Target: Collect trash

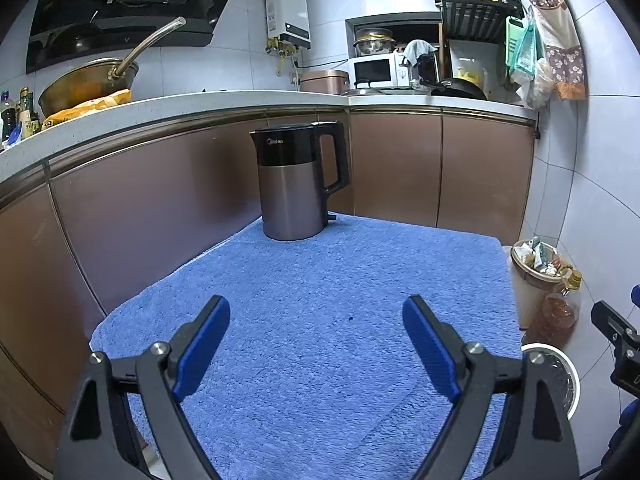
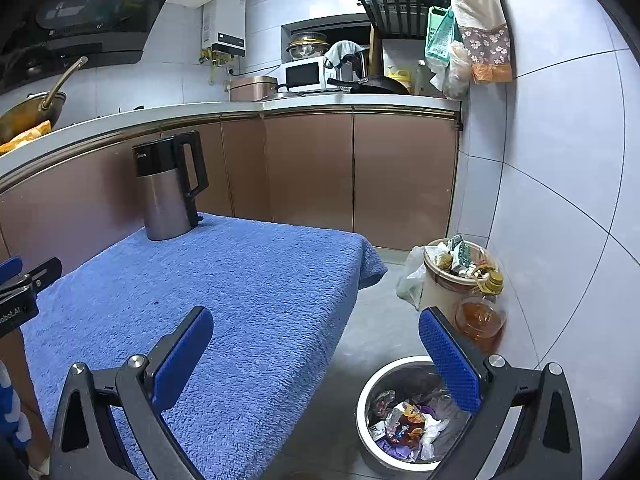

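A white-rimmed trash bin (image 2: 366,408) stands on the floor to the right of the table and holds several wrappers and crumpled papers (image 2: 408,426). Its rim also shows in the left wrist view (image 1: 560,360). My right gripper (image 2: 316,344) is open and empty, one finger over the blue towel (image 2: 240,292), the other over the bin. My left gripper (image 1: 316,332) is open and empty above the blue towel (image 1: 320,300). A tiny dark speck (image 1: 351,318) lies on the towel between the left fingers.
A black and steel kettle (image 1: 298,180) stands at the towel's far edge. A second full bin (image 2: 452,276) and an oil bottle (image 2: 482,316) stand by the tiled wall. Brown cabinets (image 2: 360,172) and a countertop run behind the table.
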Motion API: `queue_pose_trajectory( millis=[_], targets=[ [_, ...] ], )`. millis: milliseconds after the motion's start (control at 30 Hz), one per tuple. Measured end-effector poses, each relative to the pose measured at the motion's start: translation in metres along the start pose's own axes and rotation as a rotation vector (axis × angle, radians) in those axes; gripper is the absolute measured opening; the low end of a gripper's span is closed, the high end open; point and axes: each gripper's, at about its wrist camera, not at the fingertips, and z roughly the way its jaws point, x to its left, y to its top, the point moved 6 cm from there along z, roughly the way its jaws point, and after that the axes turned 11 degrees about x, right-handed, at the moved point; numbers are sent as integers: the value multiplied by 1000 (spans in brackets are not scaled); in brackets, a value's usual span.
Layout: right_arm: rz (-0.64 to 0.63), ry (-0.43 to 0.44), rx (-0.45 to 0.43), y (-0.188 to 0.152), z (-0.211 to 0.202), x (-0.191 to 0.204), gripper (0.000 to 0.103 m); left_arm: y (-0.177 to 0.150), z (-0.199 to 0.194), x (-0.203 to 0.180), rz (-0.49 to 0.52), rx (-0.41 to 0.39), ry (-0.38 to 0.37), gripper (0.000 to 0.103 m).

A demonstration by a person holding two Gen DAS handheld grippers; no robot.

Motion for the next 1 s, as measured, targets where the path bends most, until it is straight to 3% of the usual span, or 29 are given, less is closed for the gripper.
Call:
queue_pose_trajectory(
  millis=[1000],
  targets=[
    [5,-11,-19,-1,-9,-7,103,-1,-12,-7,3,-14,-39,88]
  ],
)
